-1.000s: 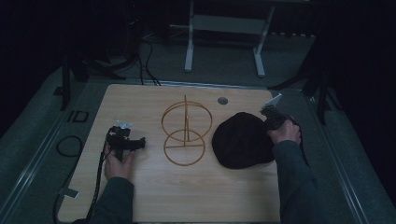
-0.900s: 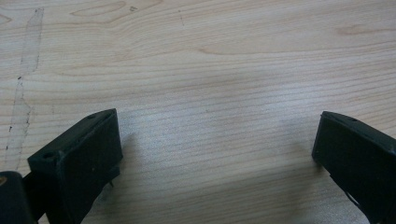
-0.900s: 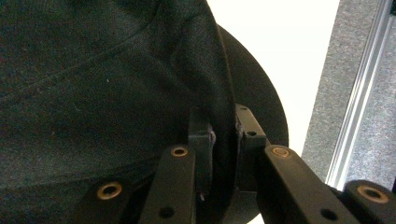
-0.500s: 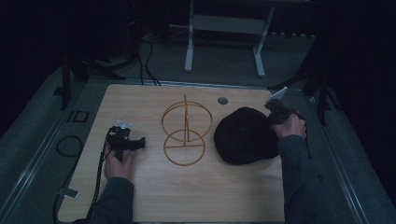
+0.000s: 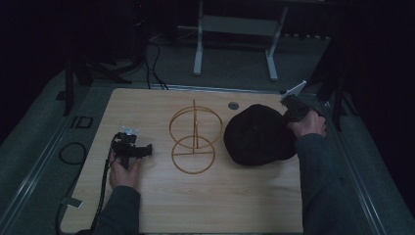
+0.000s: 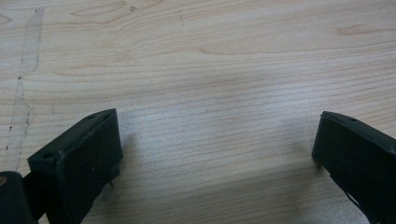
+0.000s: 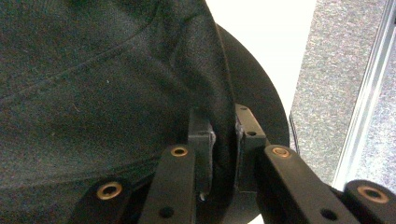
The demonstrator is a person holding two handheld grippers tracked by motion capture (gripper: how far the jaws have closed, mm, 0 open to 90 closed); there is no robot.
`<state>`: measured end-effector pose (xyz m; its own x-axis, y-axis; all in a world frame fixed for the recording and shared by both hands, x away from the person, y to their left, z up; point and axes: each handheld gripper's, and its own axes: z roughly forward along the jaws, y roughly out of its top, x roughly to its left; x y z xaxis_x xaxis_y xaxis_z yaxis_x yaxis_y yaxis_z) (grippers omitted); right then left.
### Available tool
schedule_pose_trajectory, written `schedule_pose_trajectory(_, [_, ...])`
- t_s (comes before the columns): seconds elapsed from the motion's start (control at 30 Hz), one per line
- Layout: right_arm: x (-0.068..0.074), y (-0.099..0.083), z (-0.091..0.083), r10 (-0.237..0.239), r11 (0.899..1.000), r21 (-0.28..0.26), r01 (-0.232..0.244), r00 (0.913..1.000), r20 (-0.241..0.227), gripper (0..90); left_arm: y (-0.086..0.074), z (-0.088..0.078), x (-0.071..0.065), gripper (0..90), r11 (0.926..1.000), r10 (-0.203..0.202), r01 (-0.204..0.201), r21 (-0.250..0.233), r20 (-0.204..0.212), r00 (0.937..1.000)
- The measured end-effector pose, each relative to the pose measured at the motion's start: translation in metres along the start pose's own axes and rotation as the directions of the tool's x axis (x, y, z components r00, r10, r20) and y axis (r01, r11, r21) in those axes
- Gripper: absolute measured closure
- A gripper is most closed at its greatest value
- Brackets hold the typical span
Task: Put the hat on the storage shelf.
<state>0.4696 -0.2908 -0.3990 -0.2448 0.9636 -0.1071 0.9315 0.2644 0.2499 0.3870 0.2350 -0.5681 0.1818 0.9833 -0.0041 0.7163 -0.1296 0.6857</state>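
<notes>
Right gripper view: I have the right tongs (image 7: 223,135) clamped on the rim of the black cap (image 7: 107,79), cap at the table's right side.
Cloth reads soft, light and floppy; the stiffer rim seam under my pads is the sound hold, the crown will sag. Left of my right tongs (image 5: 292,108) stands the wire stand (image 5: 195,138), just beside the cap (image 5: 257,134); the table edge (image 5: 298,186) lies close on their other side. Left tongs (image 5: 142,151) rest wide, holding nothing, over bare wood with open room around.

Cap (image 7: 107,84) brim edge hidden between tongs (right) — crown cropped.
</notes>
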Motion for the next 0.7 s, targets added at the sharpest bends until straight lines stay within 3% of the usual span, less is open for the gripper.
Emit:
schedule_pose_trajectory(0.1, [0.0, 0.005, -0.012, -0.002, 1.0, -0.013, 0.002, 1.0, -0.005, 80.9, 0.0, 0.0, 0.0, 1.0, 1.0, 0.0, 0.0, 0.001, 0.0, 1.0])
schedule_pose_trajectory(0.7, [-0.003, 0.016, -0.04, 0.007, 0.999, -0.046, -0.01, 0.9982, -0.06, 80.8, 0.0, 0.0, 0.0, 1.0, 1.0, 0.002, -0.002, 0.001, -0.001, 1.0])
